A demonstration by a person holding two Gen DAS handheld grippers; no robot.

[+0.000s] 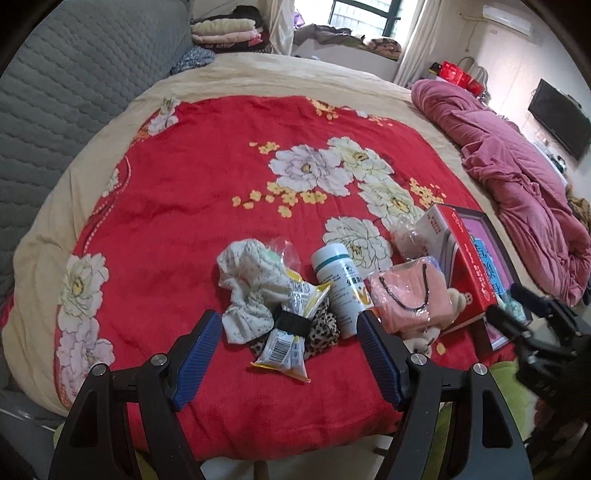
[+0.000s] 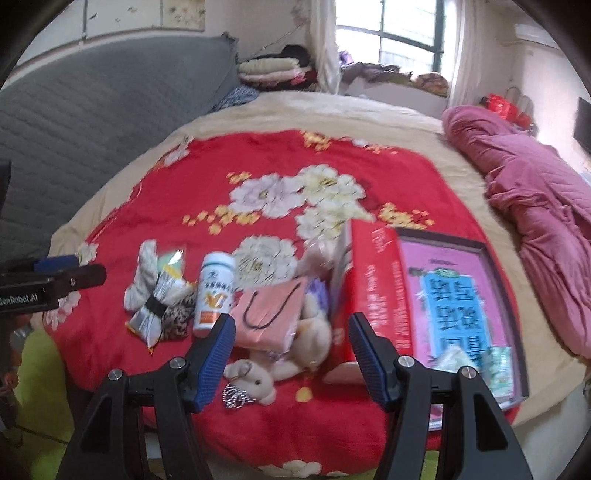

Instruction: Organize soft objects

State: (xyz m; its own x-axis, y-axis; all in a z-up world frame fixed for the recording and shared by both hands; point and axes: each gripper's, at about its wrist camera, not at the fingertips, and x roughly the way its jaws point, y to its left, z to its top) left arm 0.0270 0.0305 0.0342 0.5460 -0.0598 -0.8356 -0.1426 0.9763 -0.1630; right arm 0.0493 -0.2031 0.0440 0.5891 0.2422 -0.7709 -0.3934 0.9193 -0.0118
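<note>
A small pile lies near the front of the red flowered blanket. It holds a white floral cloth, a yellow snack packet bound by a black band, a leopard-print cloth, a white bottle, a pink bagged item and a cream plush bear. My left gripper hovers open over the packet and cloths, with nothing between its pads. My right gripper stands open above the pink bagged item and the bear, holding nothing.
A red box leans on a dark-framed pink tray at the right. A crumpled mauve quilt lies along the bed's right side. A grey quilted headboard stands to the left, and folded clothes are stacked beyond it.
</note>
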